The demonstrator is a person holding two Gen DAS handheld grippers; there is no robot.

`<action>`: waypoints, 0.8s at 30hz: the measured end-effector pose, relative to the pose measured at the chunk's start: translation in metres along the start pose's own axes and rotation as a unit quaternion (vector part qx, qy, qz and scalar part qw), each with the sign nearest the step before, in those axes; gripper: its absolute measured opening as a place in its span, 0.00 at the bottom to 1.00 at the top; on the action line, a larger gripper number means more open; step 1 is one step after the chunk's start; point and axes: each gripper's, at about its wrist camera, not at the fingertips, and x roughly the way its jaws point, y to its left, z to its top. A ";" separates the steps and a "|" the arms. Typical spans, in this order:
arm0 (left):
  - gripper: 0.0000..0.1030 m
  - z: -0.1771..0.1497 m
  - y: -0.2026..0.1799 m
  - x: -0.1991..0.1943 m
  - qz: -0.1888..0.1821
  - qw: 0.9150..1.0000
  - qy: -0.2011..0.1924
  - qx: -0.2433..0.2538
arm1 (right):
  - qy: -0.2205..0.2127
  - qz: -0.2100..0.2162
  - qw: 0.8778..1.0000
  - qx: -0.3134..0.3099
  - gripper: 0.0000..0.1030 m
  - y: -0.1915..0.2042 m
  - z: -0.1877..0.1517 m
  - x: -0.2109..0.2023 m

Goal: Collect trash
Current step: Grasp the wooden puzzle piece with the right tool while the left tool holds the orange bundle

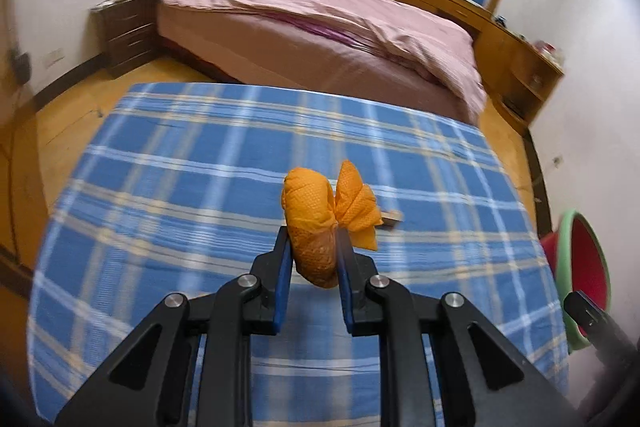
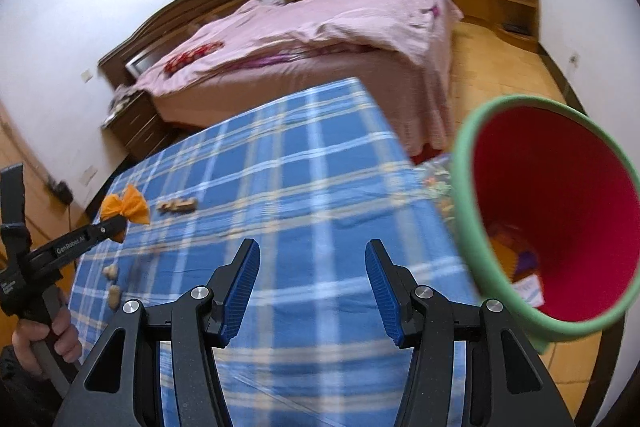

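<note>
My left gripper (image 1: 312,243) is shut on a crumpled orange wrapper (image 1: 316,211) and holds it above the blue plaid tablecloth (image 1: 200,163). The right wrist view shows the same wrapper (image 2: 128,207) in the left gripper (image 2: 116,227) at the table's left side. My right gripper (image 2: 312,263) is open and empty over the cloth. A red bin with a green rim (image 2: 560,211) stands tilted at the table's right edge, some scraps inside; it also shows in the left wrist view (image 1: 584,267). A small brown scrap (image 2: 178,205) lies on the cloth beyond the wrapper, and two peanut-like bits (image 2: 112,283) lie near the left edge.
A bed with a pink cover (image 1: 320,23) stands beyond the table. A dark nightstand (image 1: 124,27) is at its left, a long wooden cabinet (image 1: 500,39) along the right wall. Wooden floor (image 2: 500,67) surrounds the table.
</note>
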 end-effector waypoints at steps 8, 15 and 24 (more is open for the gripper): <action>0.20 0.004 0.051 0.002 0.033 0.998 -0.014 -0.045 | 0.034 0.031 0.997 -0.063 0.55 0.058 0.016 0.047; 0.20 0.003 0.074 0.007 0.047 0.996 -0.021 -0.067 | 0.063 0.051 0.990 -0.112 0.55 0.097 0.027 0.092; 0.20 0.001 0.084 0.016 0.046 0.996 -0.015 -0.079 | 0.083 0.063 0.976 -0.191 0.55 0.139 0.037 0.141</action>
